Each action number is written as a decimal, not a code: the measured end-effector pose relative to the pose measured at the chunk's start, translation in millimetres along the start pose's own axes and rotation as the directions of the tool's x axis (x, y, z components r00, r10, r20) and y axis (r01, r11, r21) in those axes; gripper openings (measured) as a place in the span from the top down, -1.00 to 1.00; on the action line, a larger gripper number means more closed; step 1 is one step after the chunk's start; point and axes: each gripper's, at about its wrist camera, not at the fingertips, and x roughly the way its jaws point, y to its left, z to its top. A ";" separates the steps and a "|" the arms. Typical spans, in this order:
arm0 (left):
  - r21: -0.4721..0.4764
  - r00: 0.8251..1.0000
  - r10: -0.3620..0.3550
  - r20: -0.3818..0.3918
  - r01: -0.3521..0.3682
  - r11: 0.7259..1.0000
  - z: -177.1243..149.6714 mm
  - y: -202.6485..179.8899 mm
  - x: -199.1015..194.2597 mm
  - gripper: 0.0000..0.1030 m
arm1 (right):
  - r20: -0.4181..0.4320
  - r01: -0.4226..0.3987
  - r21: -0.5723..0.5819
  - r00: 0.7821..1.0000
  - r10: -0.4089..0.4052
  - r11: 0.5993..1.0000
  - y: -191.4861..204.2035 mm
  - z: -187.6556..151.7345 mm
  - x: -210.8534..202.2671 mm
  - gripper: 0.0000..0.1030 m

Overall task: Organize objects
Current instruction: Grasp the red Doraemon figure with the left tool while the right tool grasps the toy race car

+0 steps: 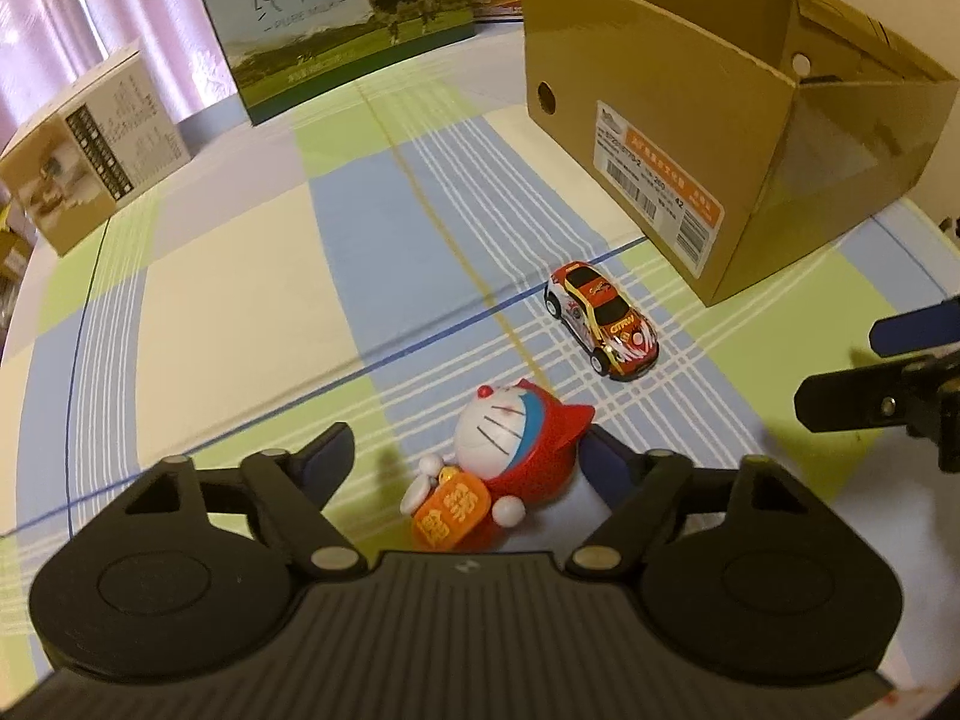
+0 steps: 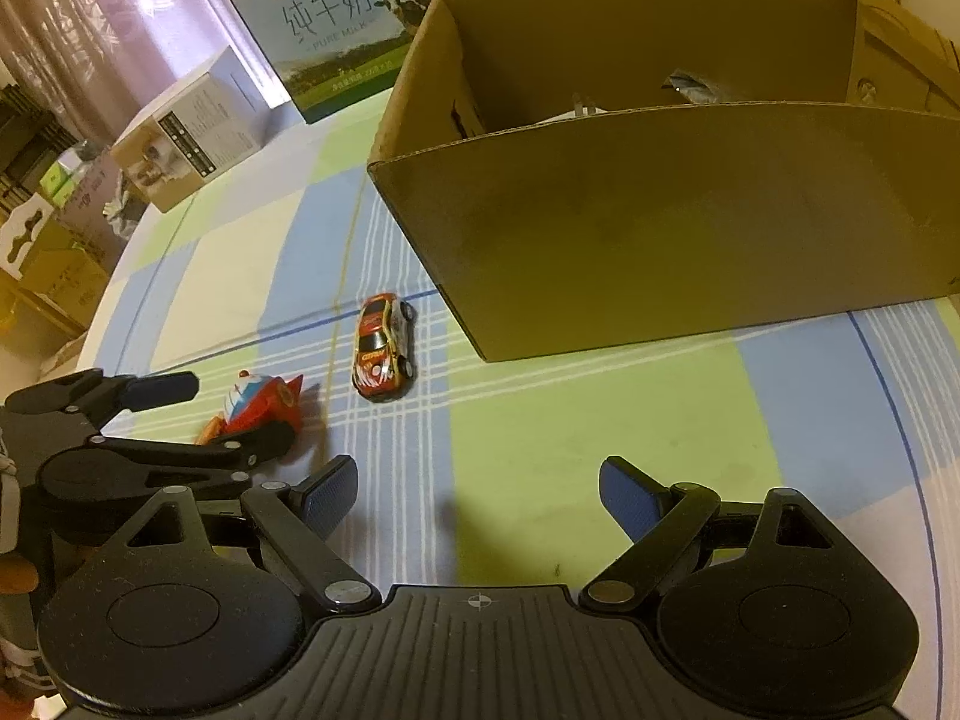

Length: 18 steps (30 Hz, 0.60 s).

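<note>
A Doraemon figure (image 1: 504,444) in red with an orange sign lies on its back on the checked tablecloth. My left gripper (image 1: 468,456) is open around it, and the right finger looks close to the red hood. A red and white toy car (image 1: 603,321) stands just beyond, near the corner of an open cardboard box (image 1: 660,120). In the right wrist view my right gripper (image 2: 477,480) is open over bare cloth with nothing between its fingers. The car (image 2: 384,345), the figure (image 2: 258,402) and the left gripper (image 2: 225,414) lie to its left, the box (image 2: 660,228) ahead.
A milk carton case (image 1: 336,18) stands at the back and a smaller printed box (image 1: 90,150) at the far left. Some grey item (image 2: 690,87) lies inside the cardboard box. The round table's edge curves along the left, with stacked boxes (image 2: 54,228) beyond it.
</note>
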 end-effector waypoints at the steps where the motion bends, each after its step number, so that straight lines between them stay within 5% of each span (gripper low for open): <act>1: 0.005 1.000 -0.001 0.004 0.001 1.000 -0.1 -0.5 0.6 -0.46 | -0.001 -0.002 -0.004 1.000 0.002 1.000 0.7 0.4 1.0 -0.65; 6: 0.038 1.000 -0.014 0.024 0.013 0.999 -2.6 -3.7 0.5 0.08 | 0.006 -0.001 -0.032 1.000 0.001 0.999 8.4 3.5 7.0 -0.65; 13: 0.012 1.000 -0.003 0.027 0.003 1.000 -7.9 8.8 -1.1 0.17 | 0.030 -0.033 -0.130 0.999 0.037 0.991 32.7 5.9 18.5 -0.63; 18: -0.053 0.999 0.036 0.012 -0.036 0.998 -12.6 31.7 -3.9 0.20 | 0.048 -0.054 -0.204 0.997 0.065 0.977 55.2 5.0 32.3 -0.32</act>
